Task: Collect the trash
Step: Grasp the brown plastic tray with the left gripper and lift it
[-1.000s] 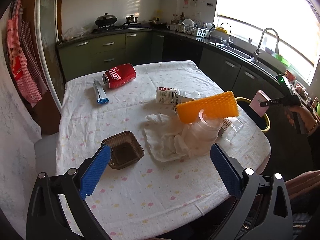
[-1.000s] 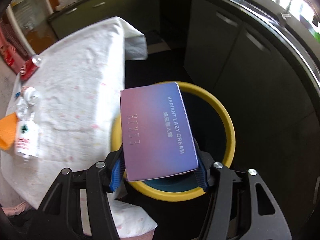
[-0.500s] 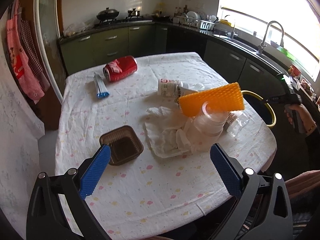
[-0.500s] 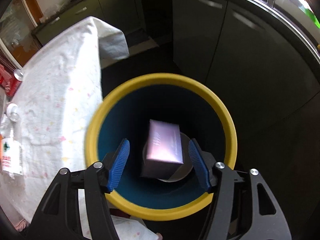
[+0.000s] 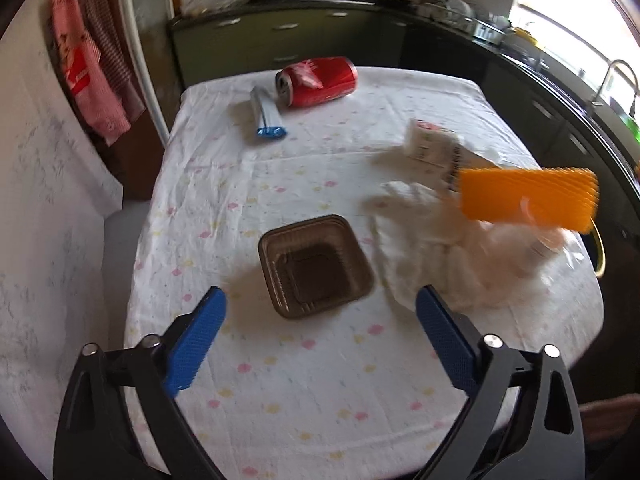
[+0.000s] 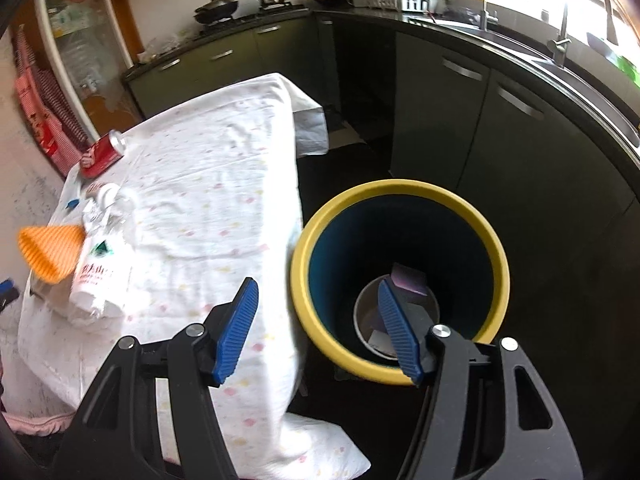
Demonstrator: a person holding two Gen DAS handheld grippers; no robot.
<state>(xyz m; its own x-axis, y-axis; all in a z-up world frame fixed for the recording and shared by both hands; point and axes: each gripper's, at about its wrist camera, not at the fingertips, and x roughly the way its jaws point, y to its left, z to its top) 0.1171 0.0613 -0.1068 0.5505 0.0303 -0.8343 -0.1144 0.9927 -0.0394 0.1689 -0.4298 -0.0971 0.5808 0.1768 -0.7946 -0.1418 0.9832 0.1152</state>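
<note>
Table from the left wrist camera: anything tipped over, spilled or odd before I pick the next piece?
The red can lies on its side at the far end, dented. A plastic bottle also lies flat by the crumpled tissue. The brown tray sits upright. No spill is visible on the tablecloth.

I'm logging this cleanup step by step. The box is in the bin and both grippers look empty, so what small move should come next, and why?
Probably lower the left hand-held gripper onto the brown plastic tray. Its jaws are open and empty, and the tray lies just ahead between them, nearest of the trash on the table. The right hand-held gripper, also open, hangs by the yellow-rimmed bin, where the purple box already lies.
</note>
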